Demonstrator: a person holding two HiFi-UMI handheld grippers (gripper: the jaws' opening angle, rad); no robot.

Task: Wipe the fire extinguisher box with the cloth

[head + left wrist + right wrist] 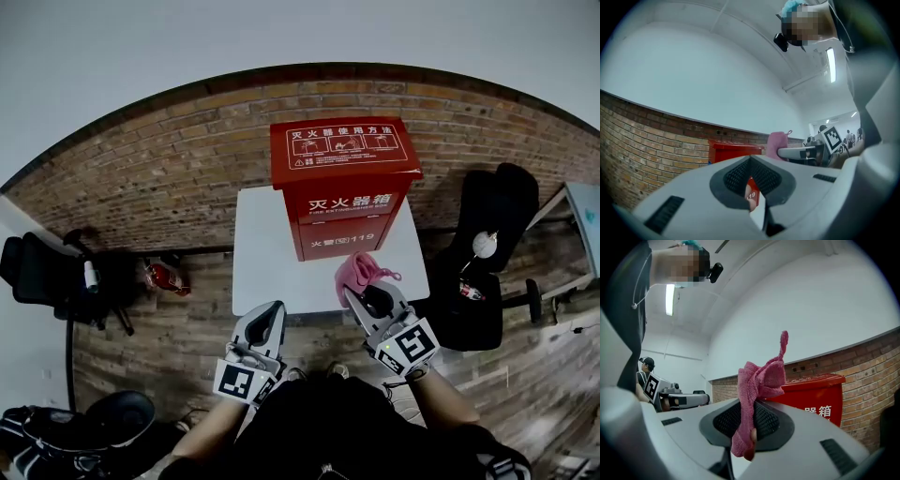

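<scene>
The pink cloth (757, 394) is clamped in the right hand-held gripper (359, 292), held just short of the red fire extinguisher box (342, 187), which stands on the white worktop (267, 253). The left hand-held gripper (265, 319) is closed on nothing. Wiping seems not yet begun; next the cloth must be pressed against a panel. "灭火器箱", "FIRE EXTINGUISHER BOX" and "火警 119" can be read on the front.

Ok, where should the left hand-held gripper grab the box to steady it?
Probably the top's overhanging left edge, coming in from the left. The box stands upright on the table and its flat body looks too broad for the jaws; the top juts out as a thinner lip. The left hand-held gripper is shut and empty, so open it first; the right hand-held gripper holds the cloth.
</scene>
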